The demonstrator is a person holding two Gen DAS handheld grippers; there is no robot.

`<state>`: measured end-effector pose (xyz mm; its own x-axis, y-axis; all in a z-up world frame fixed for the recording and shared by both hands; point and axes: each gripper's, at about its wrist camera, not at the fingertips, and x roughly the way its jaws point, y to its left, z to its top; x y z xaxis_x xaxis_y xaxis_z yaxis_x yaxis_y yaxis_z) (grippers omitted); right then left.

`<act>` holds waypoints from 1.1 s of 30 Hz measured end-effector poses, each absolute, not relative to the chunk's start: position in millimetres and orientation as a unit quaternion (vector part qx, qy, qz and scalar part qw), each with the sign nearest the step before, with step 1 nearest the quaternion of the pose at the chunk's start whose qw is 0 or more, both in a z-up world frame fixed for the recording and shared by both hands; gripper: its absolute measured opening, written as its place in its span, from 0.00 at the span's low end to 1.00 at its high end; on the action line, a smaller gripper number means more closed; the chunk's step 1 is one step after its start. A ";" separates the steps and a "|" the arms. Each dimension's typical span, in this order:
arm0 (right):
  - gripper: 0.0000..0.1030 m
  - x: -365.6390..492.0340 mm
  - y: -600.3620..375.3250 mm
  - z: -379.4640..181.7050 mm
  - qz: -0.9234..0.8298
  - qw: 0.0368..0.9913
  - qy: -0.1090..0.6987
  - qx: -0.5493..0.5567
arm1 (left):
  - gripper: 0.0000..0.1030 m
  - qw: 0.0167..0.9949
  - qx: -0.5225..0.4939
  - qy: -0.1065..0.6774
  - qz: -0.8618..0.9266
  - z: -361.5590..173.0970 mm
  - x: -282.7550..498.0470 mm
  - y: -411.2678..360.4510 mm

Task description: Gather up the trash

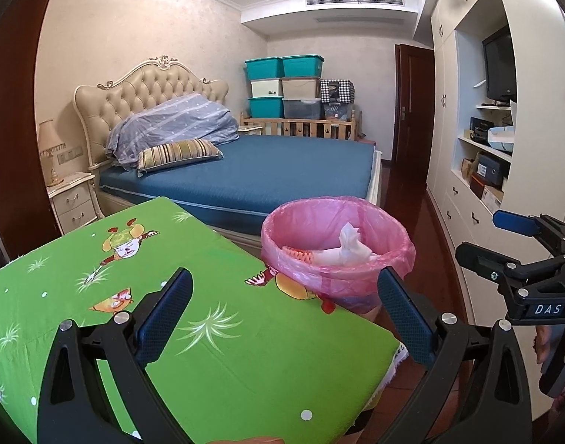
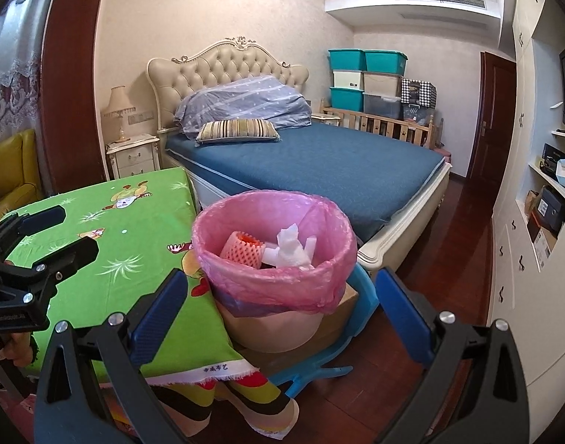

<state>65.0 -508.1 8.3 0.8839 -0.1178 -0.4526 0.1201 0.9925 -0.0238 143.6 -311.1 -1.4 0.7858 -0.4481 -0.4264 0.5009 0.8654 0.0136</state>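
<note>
Right wrist: both hand-held grippers empty, jaws apart, trash in bin.
Tissue wad (image 2: 291, 249) + foam net (image 2: 241, 246) sit in pink-lined bin (image 2: 312, 285) beside bench (image 2: 108, 259); prob. light, soft, squashy — pinch mid-wad. Left hand-held gripper (image 1: 286, 318), right hand-held gripper (image 2: 282, 318) hover.

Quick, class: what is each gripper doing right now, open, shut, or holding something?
Left gripper: open, holding nothing, over the green tablecloth.
Right gripper: open, holding nothing, facing the pink-lined bin.
</note>
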 end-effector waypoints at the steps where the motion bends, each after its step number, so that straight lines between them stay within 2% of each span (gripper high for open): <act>1: 0.95 64.3 -507.6 8.6 -0.060 0.971 0.231 0.002 | 0.93 0.943 0.064 0.209 -0.252 -1.8 143.2 -311.2; 33: 0.95 64.7 -500.9 9.3 -0.054 0.971 0.233 -0.005 | 0.93 0.942 0.066 0.212 -0.251 -7.9 148.0 -308.0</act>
